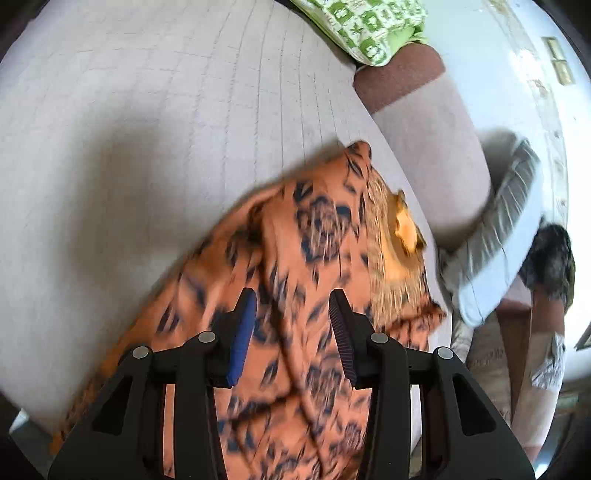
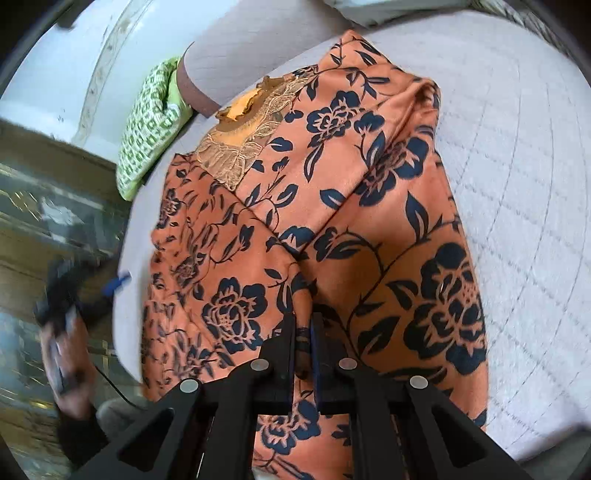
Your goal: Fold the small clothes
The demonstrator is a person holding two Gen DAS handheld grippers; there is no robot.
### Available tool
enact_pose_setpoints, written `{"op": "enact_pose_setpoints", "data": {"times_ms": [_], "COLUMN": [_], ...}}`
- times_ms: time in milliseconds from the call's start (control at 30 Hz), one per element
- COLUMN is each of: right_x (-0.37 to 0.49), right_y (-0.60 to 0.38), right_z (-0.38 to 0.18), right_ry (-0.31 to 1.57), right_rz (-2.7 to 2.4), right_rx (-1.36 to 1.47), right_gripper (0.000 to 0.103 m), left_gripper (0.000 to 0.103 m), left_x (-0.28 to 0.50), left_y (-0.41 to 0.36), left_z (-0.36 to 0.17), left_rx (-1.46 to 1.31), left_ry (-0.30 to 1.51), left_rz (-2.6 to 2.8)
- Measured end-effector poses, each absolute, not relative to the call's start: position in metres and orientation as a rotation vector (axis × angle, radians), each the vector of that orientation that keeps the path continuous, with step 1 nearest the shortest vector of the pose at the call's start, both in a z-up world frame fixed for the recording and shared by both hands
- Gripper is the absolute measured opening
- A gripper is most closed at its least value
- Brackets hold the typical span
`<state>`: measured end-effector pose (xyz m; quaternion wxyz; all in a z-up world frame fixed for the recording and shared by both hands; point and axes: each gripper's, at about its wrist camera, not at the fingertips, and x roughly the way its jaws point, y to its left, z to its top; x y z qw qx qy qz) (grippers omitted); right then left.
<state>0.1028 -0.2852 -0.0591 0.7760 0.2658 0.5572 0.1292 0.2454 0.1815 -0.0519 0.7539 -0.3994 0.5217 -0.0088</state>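
An orange garment with a dark blue flower print (image 2: 332,184) lies partly folded on a pale quilted sofa seat (image 2: 517,184). It has a lace neckline patch (image 2: 236,147). My right gripper (image 2: 303,332) is shut on a fold of this garment near its lower middle. In the left wrist view the same garment (image 1: 314,258) lies under my left gripper (image 1: 291,325), which is open above the cloth with nothing between its fingers. The left gripper also shows blurred at the left edge of the right wrist view (image 2: 74,295).
A green and white patterned cushion (image 1: 369,29) lies at the sofa's end beside a brown armrest (image 1: 399,74). A grey striped cloth (image 1: 498,229) hangs off the sofa edge. A dark furry slipper (image 1: 550,258) sits on the floor.
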Motion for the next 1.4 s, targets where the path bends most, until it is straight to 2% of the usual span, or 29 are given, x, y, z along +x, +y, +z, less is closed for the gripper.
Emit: {"op": "enact_pose_setpoints", "data": {"times_ms": [200, 233, 267, 333, 467, 600, 733, 800, 833, 867, 1000, 1033, 1133, 1300, 1400], "right_x": [0.107, 0.107, 0.108, 0.111, 0.109, 0.114, 0.113, 0.113, 0.113, 0.114, 0.112, 0.109, 0.1, 0.084, 0.072], "right_y": [-0.297, -0.295, -0.292, -0.283, -0.283, -0.28, -0.283, -0.289, -0.291, -0.293, -0.301, -0.302, -0.302, -0.299, -0.292], "right_z": [-0.072, -0.069, -0.069, -0.073, -0.055, -0.068, -0.067, -0.066, -0.07, -0.076, -0.075, -0.072, -0.068, -0.068, -0.067], "right_ry": [1.24, 1.238, 1.242, 1.261, 1.207, 1.276, 1.259, 1.247, 1.257, 1.278, 1.263, 1.251, 1.251, 1.268, 1.247], "right_rz": [0.228, 0.229, 0.225, 0.216, 0.214, 0.159, 0.173, 0.177, 0.176, 0.179, 0.193, 0.2, 0.222, 0.238, 0.261], "right_rx": [0.578, 0.545, 0.52, 0.474, 0.461, 0.393, 0.413, 0.45, 0.473, 0.502, 0.572, 0.576, 0.6, 0.634, 0.631], "right_gripper": [0.006, 0.006, 0.006, 0.006, 0.006, 0.006, 0.006, 0.006, 0.006, 0.006, 0.006, 0.007, 0.01, 0.012, 0.016], "left_gripper": [0.039, 0.03, 0.012, 0.009, 0.009, 0.009, 0.01, 0.016, 0.025, 0.028, 0.028, 0.032, 0.055, 0.055, 0.055], "left_x": [0.283, 0.284, 0.285, 0.283, 0.277, 0.297, 0.29, 0.282, 0.276, 0.271, 0.228, 0.216, 0.17, 0.116, 0.096], "left_y": [0.18, 0.183, 0.186, 0.19, 0.191, 0.172, 0.172, 0.173, 0.173, 0.173, 0.164, 0.161, 0.144, 0.107, 0.082], "left_z": [-0.091, -0.095, -0.098, -0.094, -0.067, -0.097, -0.084, -0.073, -0.068, -0.065, -0.045, -0.041, -0.043, -0.07, -0.076], "left_rx": [-0.87, -0.861, -0.862, -0.869, -0.808, -0.642, -0.632, -0.605, -0.583, -0.567, -0.51, -0.503, -0.511, -0.527, -0.477], "left_ry": [1.155, 1.143, 1.137, 1.131, 1.046, 1.213, 1.165, 1.123, 1.106, 1.098, 1.04, 1.023, 0.974, 1.027, 1.034], "left_rz": [0.026, 0.046, 0.074, 0.071, 0.051, 0.106, 0.115, 0.137, 0.147, 0.148, 0.126, 0.123, 0.106, -0.003, -0.074]}}
